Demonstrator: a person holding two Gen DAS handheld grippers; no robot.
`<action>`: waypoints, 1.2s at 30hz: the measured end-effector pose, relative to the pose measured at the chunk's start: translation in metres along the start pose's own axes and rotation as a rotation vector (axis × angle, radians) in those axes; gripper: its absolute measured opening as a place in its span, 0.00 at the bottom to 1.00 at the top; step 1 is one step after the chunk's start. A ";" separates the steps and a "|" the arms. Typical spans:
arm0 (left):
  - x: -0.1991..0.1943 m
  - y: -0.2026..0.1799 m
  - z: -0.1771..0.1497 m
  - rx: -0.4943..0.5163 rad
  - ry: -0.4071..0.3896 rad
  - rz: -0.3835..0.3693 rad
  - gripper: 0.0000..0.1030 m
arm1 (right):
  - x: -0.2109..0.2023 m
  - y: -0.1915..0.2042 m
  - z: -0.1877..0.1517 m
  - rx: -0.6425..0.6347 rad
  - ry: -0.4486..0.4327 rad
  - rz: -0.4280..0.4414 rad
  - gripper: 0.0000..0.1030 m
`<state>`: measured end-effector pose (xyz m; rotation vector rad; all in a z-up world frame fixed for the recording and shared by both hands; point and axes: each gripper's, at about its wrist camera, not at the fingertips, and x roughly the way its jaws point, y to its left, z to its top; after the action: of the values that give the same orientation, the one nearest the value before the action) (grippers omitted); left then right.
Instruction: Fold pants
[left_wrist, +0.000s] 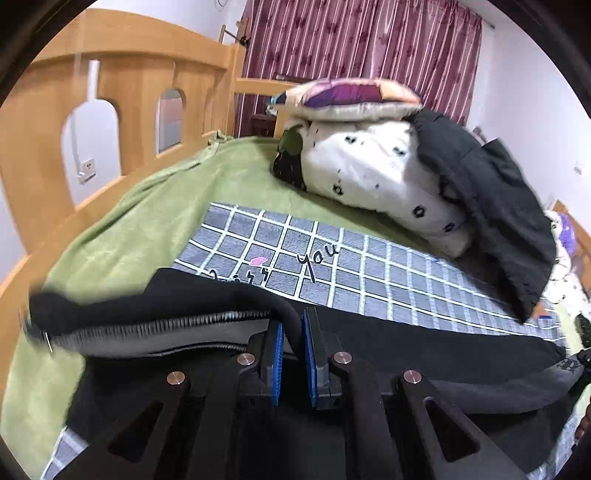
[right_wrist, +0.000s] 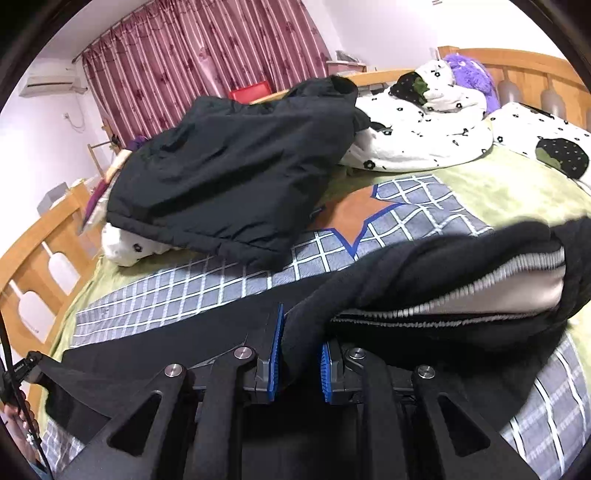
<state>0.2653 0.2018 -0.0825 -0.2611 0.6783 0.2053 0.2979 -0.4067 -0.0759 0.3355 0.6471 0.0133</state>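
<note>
Left wrist: left gripper clamped on black pants waistband, raised off checked sheet. Right wrist: right gripper pinching thicker waistband fold, evidently lifting for fold-over onto legs.

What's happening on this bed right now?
A person is folding black pants on a checked blanket. The left gripper and right gripper are each clamped on the waistband, which is raised off the blanket with its grey lining showing. A black jacket lies on bedding behind.
</note>
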 end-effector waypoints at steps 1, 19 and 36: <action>0.016 -0.002 0.000 0.000 0.016 0.009 0.11 | 0.011 -0.001 0.001 0.004 0.008 -0.001 0.19; 0.021 0.024 -0.029 -0.080 0.126 0.014 0.67 | 0.033 0.005 -0.024 -0.025 0.062 -0.017 0.52; -0.052 0.065 -0.147 -0.170 0.305 -0.184 0.69 | -0.068 -0.065 -0.129 0.099 0.183 -0.031 0.62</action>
<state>0.1218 0.2138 -0.1701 -0.5229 0.9346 0.0463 0.1608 -0.4374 -0.1523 0.4234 0.8363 -0.0176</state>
